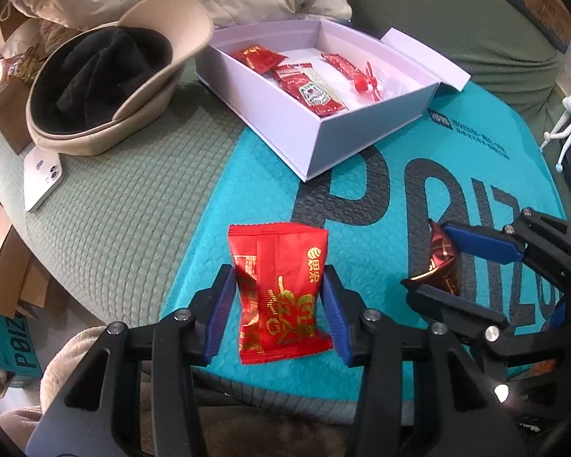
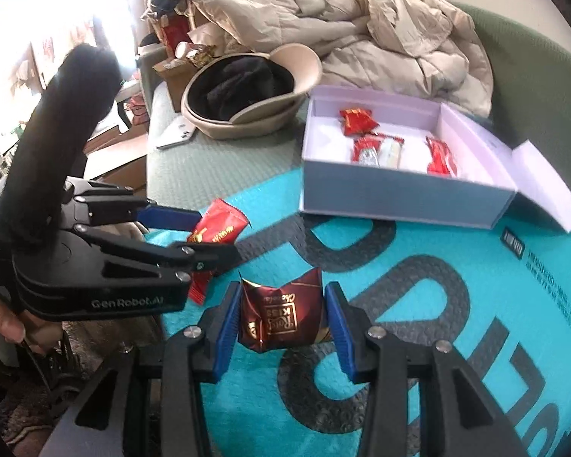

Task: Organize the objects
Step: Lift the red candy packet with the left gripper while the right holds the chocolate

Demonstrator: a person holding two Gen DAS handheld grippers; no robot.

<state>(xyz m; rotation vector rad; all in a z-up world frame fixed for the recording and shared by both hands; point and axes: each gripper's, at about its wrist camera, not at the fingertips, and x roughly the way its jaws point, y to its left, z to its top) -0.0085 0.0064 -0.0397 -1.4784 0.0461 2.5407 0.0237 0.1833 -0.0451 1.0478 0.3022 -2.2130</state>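
left gripper (image 1: 279,297) fingers squeeze the red snack bag (image 1: 279,289) | right gripper (image 2: 283,323) fingers squeeze the dark chocolate (image 2: 281,316) | lift both gently, drop inside the white box (image 1: 346,141)

the left gripper (image 1: 279,301) clamps a red snack packet (image 1: 279,289) at six o'clock, blue pads pressing both its sides, over a teal bubble mailer (image 1: 392,190). at four o'clock the right gripper (image 1: 443,262) pinches a dark red foil candy (image 1: 443,257). at twelve o'clock an open white box (image 1: 316,141) holds red sachets. a beige hat (image 1: 106,80) sits at ten o'clock, a white phone (image 1: 42,179) just below it.
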